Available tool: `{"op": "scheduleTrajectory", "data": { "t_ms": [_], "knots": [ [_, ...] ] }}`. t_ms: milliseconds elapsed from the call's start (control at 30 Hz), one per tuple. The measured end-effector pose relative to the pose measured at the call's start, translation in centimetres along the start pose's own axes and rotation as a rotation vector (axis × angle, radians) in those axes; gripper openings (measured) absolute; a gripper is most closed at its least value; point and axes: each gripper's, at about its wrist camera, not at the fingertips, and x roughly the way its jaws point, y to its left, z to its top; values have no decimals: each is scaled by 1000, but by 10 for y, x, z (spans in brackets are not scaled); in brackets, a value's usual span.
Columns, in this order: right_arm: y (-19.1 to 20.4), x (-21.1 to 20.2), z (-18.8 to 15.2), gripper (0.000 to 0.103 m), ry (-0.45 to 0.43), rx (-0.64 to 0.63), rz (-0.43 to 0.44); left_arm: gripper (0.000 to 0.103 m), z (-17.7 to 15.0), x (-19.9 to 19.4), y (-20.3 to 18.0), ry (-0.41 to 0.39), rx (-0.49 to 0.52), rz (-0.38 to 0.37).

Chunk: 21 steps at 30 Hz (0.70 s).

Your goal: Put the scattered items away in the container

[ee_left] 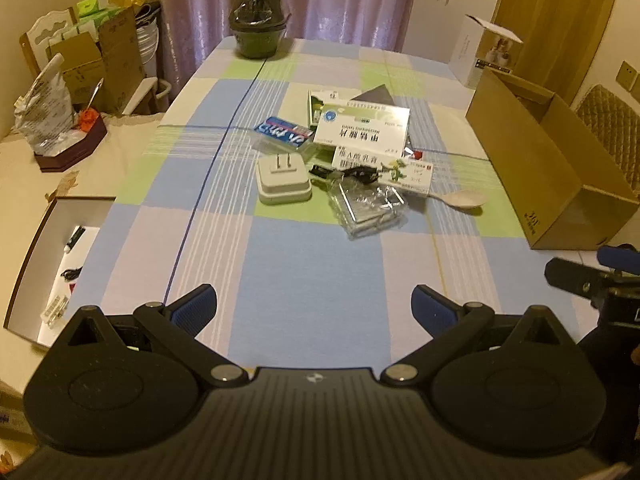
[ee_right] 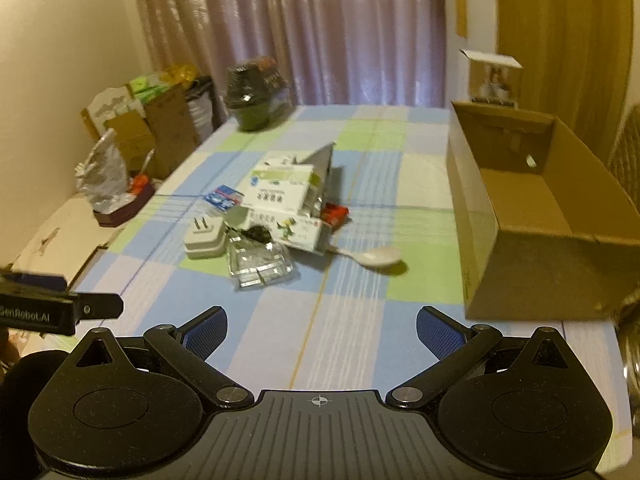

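Scattered items [ee_left: 344, 152], heaped at frame centre: medicine boxes, white plug adapter [ee_left: 283, 179], clear plastic case [ee_right: 259, 267], spoon [ee_right: 374, 257]; cardboard box [ee_right: 532, 216] is standing at right, looking empty. Left gripper [ee_left: 315, 307] and right gripper [ee_right: 321, 330] are both hovering with jaws spread, holding nothing; starting with loose outer pieces seems wisest. Checked surface [ee_left: 304, 272] is reaching toward curtains at top.

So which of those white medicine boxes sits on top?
The larger green-topped box, resting highest on the pile; the narrower cartoon-printed box lies lower, in front of it.
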Motion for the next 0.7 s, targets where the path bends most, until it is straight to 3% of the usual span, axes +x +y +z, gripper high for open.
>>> {"op": "scheduleTrajectory", "data": {
  "t_ms": [167, 467, 700],
  "knots": [
    [6, 2, 8, 103, -91, -105, 8, 102, 20, 0, 5, -31, 101, 6],
    [12, 40, 26, 103, -44, -271, 27, 102, 55, 19, 24, -100, 234, -40],
    [10, 91, 36, 103, -4, -393, 37, 102, 67, 56, 35, -92, 401, -28]
  ]
}}
